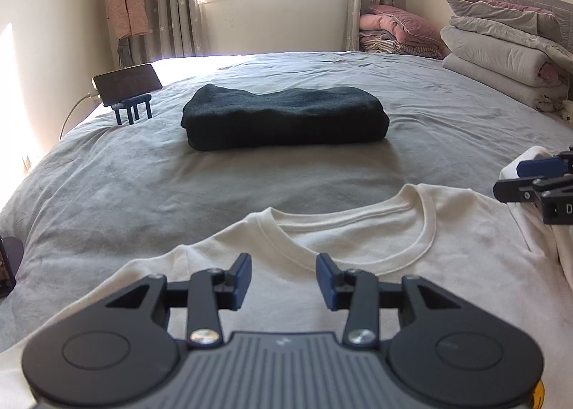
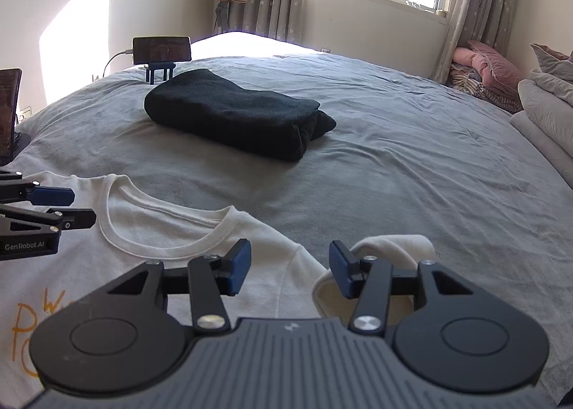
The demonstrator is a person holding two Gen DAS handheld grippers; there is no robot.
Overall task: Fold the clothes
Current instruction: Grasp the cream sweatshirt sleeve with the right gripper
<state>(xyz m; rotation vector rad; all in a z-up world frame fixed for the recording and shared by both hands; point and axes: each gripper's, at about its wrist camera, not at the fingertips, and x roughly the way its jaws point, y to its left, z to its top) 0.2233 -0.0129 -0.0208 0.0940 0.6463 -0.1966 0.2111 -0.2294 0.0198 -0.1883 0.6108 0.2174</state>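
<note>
A white T-shirt [image 1: 358, 240] lies flat, collar away from me, on the grey bed [image 1: 143, 176]; it also shows in the right wrist view [image 2: 150, 230], with orange print near its lower left. My left gripper [image 1: 283, 278] is open and empty over the shirt's left shoulder. My right gripper [image 2: 290, 271] is open and empty over the right shoulder, beside the curled right sleeve [image 2: 386, 248]. A folded black garment [image 1: 283, 119] lies farther up the bed, also in the right wrist view [image 2: 236, 115].
A phone on a blue stand [image 1: 127, 86] sits at the bed's left edge. Folded quilts and pillows [image 1: 501, 47] are stacked at the right. Pink bedding [image 1: 397, 33] lies under the window. A dark screen [image 2: 9, 115] stands at the far left.
</note>
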